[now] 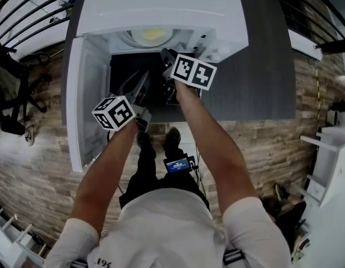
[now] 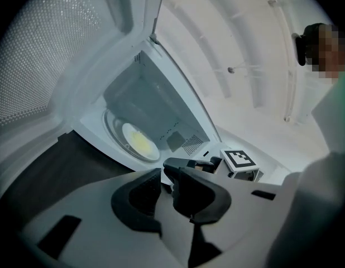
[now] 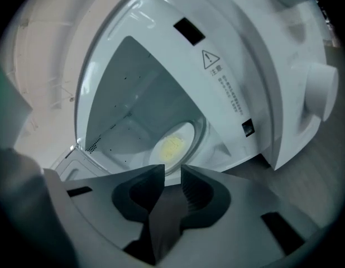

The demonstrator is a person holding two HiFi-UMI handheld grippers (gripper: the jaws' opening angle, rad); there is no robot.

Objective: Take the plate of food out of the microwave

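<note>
Head view shows the microwave (image 1: 161, 7) with its door (image 1: 86, 94) swung wide to the left, and the plate of food (image 1: 152, 36) sitting deep inside on the turntable, untouched. The left tool (image 1: 140, 81) and right tool (image 1: 167, 57) hang just in front of the opening, side by side, I'd guess so they can take the plate's rim from both sides. Both have their jaws only slightly apart with nothing between them.

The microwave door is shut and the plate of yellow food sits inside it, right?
Not quite. The microwave door is open, swung out to the left, as the head view shows. The plate of yellow food does sit inside the microwave.
</note>
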